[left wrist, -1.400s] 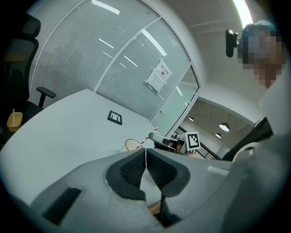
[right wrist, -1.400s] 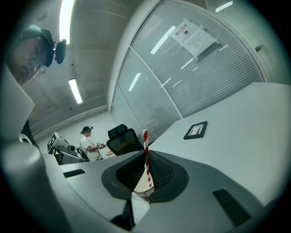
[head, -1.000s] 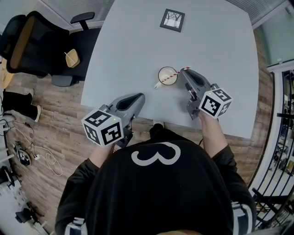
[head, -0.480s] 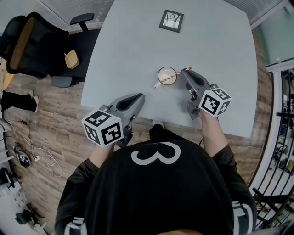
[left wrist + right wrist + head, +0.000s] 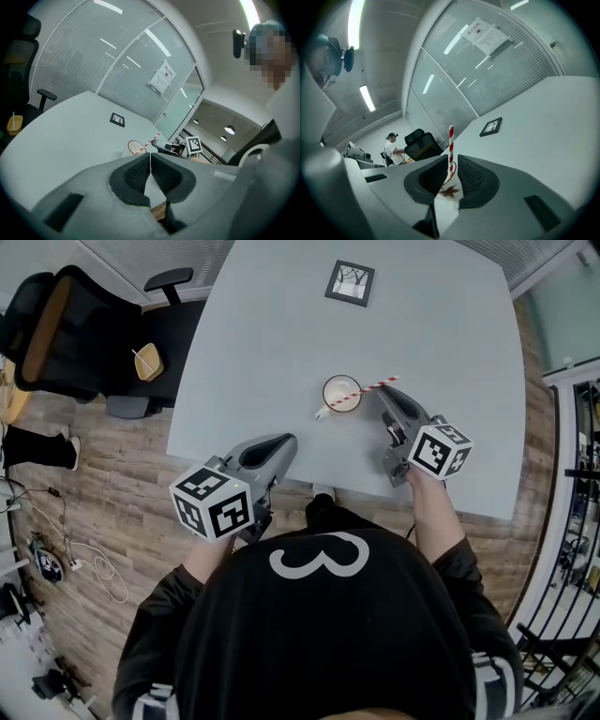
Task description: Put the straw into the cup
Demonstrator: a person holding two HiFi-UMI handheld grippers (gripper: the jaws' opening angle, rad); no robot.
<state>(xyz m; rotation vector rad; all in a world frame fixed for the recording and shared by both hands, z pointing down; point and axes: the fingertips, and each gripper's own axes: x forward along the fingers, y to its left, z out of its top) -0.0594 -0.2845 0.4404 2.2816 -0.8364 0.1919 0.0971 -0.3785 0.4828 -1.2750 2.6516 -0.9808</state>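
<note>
The grey table (image 5: 281, 334) has broad bare surface to the left of, behind and to the right of the cup (image 5: 339, 387), which stands upright toward the near edge. An office chair (image 5: 66, 329) stands off the table's left edge, well apart from both grippers. The left gripper (image 5: 284, 440) is held across the near edge, its jaws pressed together with nothing between them. The right gripper (image 5: 382, 390) sits just right of the cup, jaws narrowly apart. The straw (image 5: 368, 388) passes between its pads with a gap showing on one side. A picture frame (image 5: 350, 282) lies near the far edge. The straw tilts across the cup's rim, lower end in the mouth, upper end past the right gripper's tips.
</note>
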